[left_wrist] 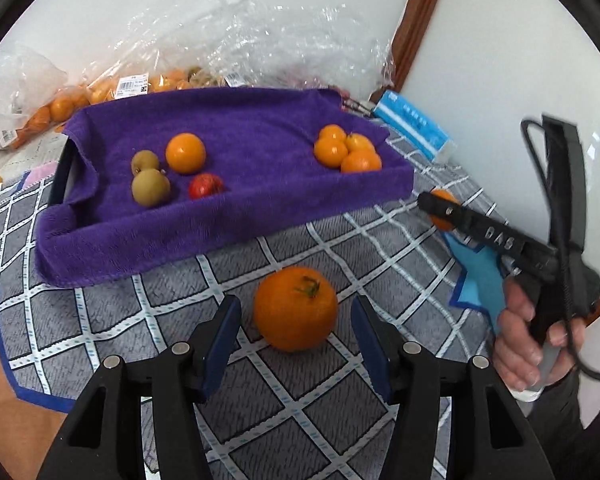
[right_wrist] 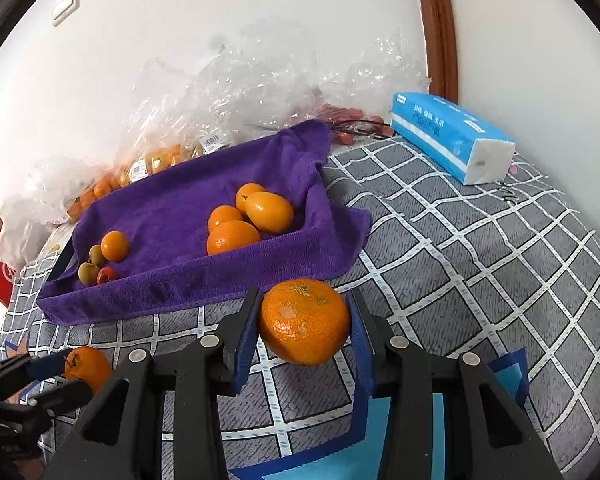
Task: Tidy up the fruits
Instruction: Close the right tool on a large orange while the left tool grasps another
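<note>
Orange clamped in the right hand-held gripper; left hand-held gripper apart around another orange.

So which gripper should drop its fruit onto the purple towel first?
Right. The right gripper is shut on an orange, lifted just in front of the purple towel. The left gripper is open around another orange resting on the cloth.

A purple towel lies on a grey, white-checked cloth, beside a blue-and-white tissue pack.
</note>
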`<state>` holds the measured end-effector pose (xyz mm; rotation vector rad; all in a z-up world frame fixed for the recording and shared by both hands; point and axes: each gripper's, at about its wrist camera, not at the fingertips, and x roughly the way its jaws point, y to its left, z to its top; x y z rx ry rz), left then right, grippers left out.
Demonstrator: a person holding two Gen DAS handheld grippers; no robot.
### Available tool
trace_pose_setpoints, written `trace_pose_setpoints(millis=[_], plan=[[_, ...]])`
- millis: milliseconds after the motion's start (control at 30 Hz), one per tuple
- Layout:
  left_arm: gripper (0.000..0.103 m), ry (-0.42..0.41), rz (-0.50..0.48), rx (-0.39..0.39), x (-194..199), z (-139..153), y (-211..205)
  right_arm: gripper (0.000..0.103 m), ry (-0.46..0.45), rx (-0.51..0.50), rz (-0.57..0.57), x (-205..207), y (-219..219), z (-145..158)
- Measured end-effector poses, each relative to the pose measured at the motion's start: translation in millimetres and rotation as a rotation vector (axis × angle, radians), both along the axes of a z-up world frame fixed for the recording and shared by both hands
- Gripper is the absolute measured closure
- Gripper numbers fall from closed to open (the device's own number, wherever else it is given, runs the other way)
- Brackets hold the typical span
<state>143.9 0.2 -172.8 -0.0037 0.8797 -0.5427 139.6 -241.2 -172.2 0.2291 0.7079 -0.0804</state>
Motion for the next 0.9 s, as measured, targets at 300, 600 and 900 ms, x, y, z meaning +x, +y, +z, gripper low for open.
trace_pose_setpoints(millis=[300,600,900], plan=[[0.049,-0.053,0.001,0.156,-5.2,-3.7,-15.7,0.061,0.001,0.001,0.001,1.0,0.1,-1.0],[0.048,-0.022,0.029,0.097,-1.3,-3.2,-5.8,0.061,0.009,0.014,0.006,3.3,0.6,-3.3],[0.062,-0.019,0.007,0.037,-1.7,-2.2,-3.9,0.061,0.015,0.025,0.005,4.9,-1.1,-4.7]])
